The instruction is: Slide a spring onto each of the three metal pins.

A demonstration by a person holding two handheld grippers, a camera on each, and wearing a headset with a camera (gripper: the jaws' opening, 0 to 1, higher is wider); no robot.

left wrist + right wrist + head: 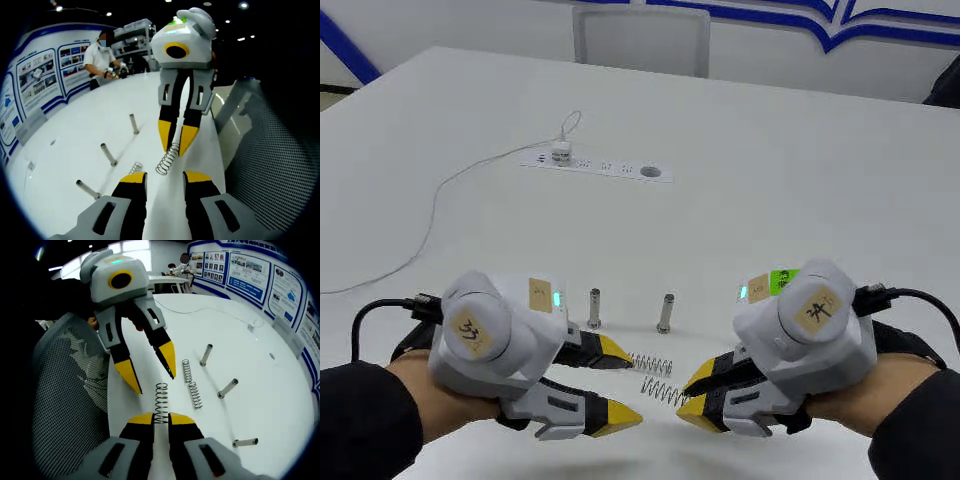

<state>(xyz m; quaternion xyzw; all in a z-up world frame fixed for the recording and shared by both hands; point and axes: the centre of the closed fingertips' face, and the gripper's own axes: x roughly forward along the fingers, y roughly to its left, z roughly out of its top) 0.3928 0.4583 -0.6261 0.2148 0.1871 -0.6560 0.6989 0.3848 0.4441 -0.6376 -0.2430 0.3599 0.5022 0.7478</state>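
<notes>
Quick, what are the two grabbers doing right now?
Left gripper: open, holding nothing.
Right gripper: shut on a spring.

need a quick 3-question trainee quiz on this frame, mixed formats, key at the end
1. True or false: all three pins are bare.
2. Which gripper is shut on a spring? A. left B. right C. neither
3. How many loose springs lie on the table?

Key
1. True. No pin carries a spring.
2. B. The right gripper clamps it; the left gripper is open.
3. Two, lying side by side near the pins.
</notes>
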